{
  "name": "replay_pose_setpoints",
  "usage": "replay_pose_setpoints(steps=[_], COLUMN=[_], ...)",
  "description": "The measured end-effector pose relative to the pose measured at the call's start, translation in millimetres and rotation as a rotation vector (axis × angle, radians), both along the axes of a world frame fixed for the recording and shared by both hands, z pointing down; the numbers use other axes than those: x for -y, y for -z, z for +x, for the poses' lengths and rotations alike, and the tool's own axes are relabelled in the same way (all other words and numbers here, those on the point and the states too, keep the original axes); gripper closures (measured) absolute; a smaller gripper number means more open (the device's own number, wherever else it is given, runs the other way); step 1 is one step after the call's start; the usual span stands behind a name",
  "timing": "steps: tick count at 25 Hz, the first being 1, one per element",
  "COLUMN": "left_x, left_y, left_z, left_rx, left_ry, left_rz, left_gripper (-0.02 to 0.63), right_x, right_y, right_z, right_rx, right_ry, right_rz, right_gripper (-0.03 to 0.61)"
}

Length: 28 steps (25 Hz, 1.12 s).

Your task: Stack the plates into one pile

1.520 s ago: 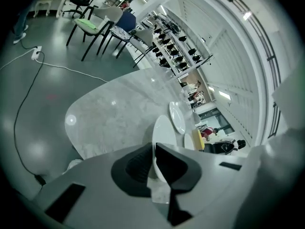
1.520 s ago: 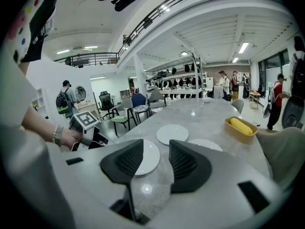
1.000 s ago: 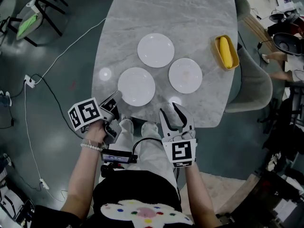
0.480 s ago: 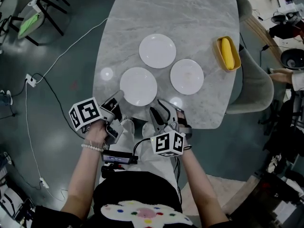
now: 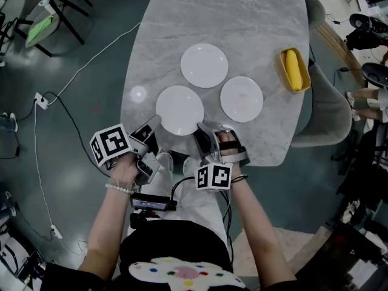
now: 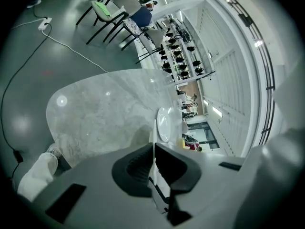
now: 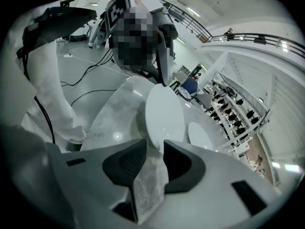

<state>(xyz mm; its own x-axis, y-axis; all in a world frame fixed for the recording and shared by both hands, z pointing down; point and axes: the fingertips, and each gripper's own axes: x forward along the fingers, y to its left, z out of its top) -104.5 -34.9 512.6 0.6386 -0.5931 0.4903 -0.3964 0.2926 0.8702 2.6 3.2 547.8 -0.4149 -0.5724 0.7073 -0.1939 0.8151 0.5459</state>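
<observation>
Three white plates lie flat and apart on the marble table (image 5: 242, 17): a far plate (image 5: 204, 65), a near-left plate (image 5: 179, 110) and a right plate (image 5: 241, 99). My left gripper (image 5: 151, 125) is shut, its tip at the near-left plate's left rim. In the left gripper view a thin white sliver shows between the jaws of the left gripper (image 6: 153, 149), and I cannot tell what it is. My right gripper (image 5: 213, 137), rolled on its side, is at that plate's near-right rim. Its jaws are closing, and in the right gripper view the near-left plate (image 7: 164, 111) reaches just between the tips of the right gripper (image 7: 155, 149), with the pads apart from it.
A yellow tray (image 5: 285, 80) holding a banana (image 5: 293, 70) sits near the table's right edge. A grey chair (image 5: 321, 114) stands to the right. Cables (image 5: 66, 102) run over the floor on the left. The person's legs are under the near table edge.
My right gripper rolled onto its side, sank and moved up to the near-left plate's rim, and its jaws narrowed. The left gripper and all three plates stayed put.
</observation>
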Motion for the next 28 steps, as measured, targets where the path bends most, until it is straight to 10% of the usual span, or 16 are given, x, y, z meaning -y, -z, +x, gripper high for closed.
replay_pose_setpoints(steps=[28], left_x=[6], left_y=[17], left_z=[1], left_rx=[-0.051], left_ry=[-0.011], left_rz=[0.087], left_gripper=[0.588], right_x=[5], right_y=[18], right_z=[-3], right_rx=[-0.160], right_ry=[0.117], right_rz=[0.182], right_gripper=[0.552])
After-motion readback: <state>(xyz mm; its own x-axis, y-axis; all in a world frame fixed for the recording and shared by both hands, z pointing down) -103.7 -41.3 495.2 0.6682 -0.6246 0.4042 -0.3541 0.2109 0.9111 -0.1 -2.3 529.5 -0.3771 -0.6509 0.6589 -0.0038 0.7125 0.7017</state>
